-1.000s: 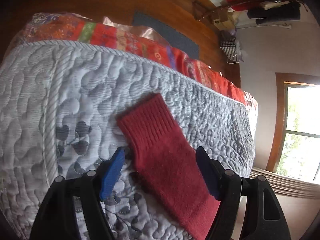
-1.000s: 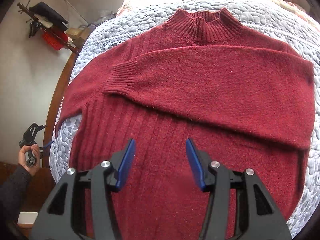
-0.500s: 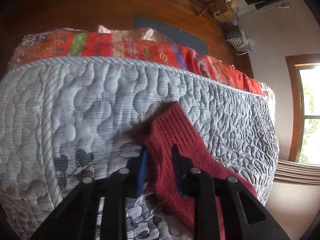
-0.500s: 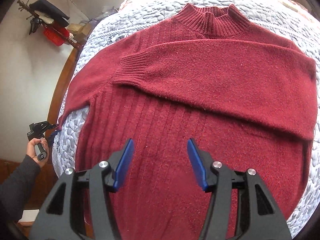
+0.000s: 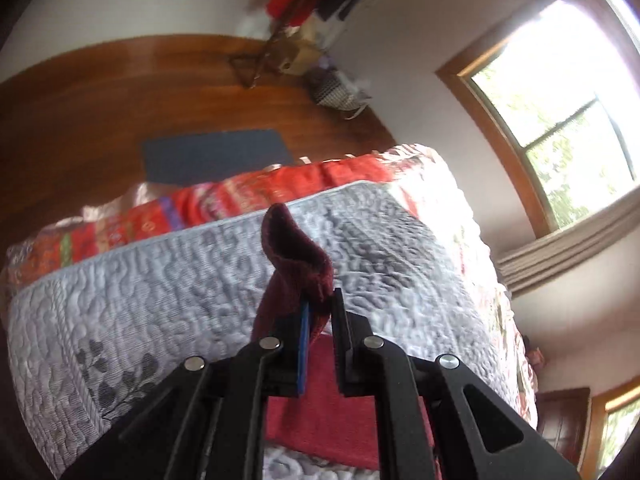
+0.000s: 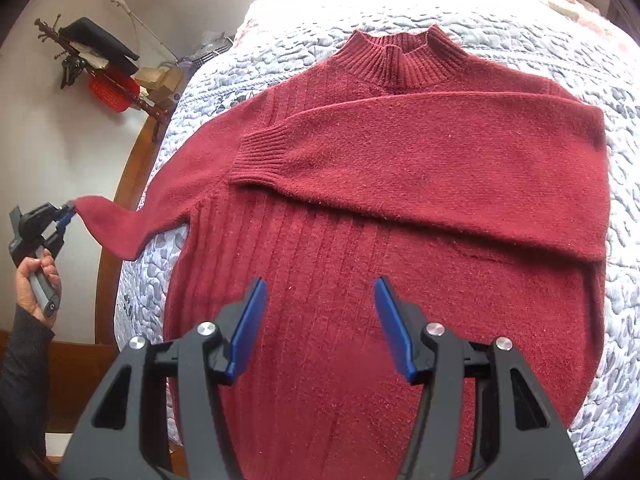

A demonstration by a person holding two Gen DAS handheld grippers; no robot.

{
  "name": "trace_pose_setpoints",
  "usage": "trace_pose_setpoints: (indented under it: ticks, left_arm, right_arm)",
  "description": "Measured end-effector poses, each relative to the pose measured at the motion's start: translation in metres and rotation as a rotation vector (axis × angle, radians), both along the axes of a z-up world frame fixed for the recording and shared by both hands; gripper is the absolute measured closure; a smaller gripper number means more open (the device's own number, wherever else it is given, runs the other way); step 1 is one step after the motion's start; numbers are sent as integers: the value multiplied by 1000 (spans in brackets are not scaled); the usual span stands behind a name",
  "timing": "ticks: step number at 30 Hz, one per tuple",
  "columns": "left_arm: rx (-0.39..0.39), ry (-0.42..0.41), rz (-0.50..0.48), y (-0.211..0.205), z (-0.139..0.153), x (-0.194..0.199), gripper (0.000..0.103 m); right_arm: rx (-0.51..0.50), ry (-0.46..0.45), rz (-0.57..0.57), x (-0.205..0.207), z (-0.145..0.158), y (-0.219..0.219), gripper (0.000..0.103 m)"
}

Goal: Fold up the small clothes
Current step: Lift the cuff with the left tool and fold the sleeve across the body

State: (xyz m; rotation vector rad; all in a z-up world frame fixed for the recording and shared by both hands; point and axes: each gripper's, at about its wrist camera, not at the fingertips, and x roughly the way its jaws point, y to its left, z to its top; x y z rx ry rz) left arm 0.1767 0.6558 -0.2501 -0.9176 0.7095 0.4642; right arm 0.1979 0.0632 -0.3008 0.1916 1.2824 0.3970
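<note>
A dark red knitted sweater [image 6: 400,208] lies flat on the quilted bed, collar at the far end, with one sleeve folded across the chest. The other sleeve [image 6: 120,224] stretches off the bed's left edge, lifted. My left gripper [image 5: 318,312] is shut on that sleeve's cuff [image 5: 292,248], which stands up above the fingers; the same gripper [image 6: 66,212] shows at the left of the right wrist view, held by a hand. My right gripper [image 6: 320,320] hovers open over the sweater's lower body, nothing between its fingers.
The grey-white quilt [image 5: 160,288] covers the bed, with a red patterned cover [image 5: 240,200] hanging below its edge. Wooden floor with a dark mat [image 5: 216,156] lies beyond. A coat rack [image 6: 100,68] stands by the wall; a window [image 5: 560,120] is at the right.
My left gripper closed on the sleeve cuff and lifted it up and away from the bed's side. The right gripper stayed open and drew back slightly over the sweater.
</note>
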Motion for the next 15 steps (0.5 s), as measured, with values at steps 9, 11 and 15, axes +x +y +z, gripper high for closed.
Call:
trace_pose_setpoints:
  ticks: [9,11,15]
  left_arm:
    - [197,-138,-389,-154,97,80,93]
    - [237,-134,-483,-198,96,93,93]
    - [223,-124,-621,-268,77,114,93]
  right_arm:
    - [35,-20,-92,-12,12,-37,47]
    - [37,-24,-106,-17,13,-45,47]
    - [36,-21,-143,-24,10,-64,47]
